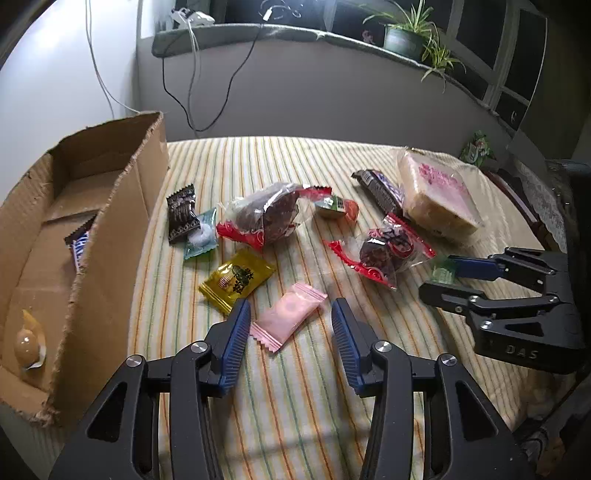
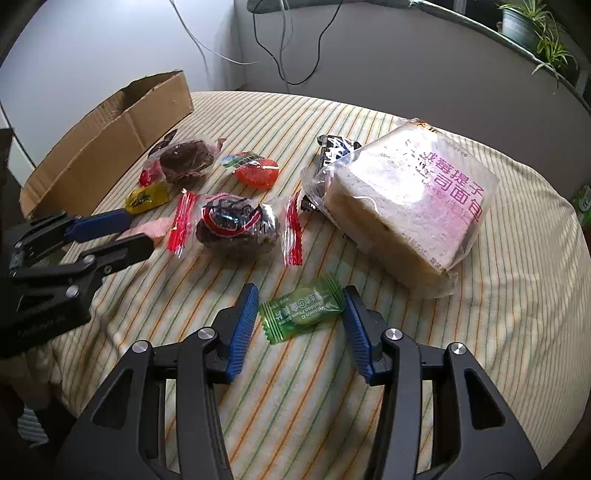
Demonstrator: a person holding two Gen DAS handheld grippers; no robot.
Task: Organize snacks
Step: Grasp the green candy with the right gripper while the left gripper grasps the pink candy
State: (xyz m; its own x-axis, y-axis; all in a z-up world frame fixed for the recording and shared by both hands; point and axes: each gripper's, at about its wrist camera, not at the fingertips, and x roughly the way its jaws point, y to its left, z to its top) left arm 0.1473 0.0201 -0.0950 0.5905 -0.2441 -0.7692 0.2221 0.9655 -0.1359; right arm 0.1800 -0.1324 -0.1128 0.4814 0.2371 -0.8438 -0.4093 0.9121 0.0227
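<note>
Both grippers straddle sweets, fingers apart: the left gripper around a pink candy, the right gripper around a green candy, apparently poised to lift them. Beyond lie wrapped cakes and bread on the striped bedcover. The cardboard box, left of the pink candy, already holds a few snacks; a potted plant lines the far sill.

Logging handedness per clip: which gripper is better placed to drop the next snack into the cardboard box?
Probably left. The left gripper is open around the pink candy, with the cardboard box right beside it. The right gripper brackets the green candy, farther from the box.
</note>
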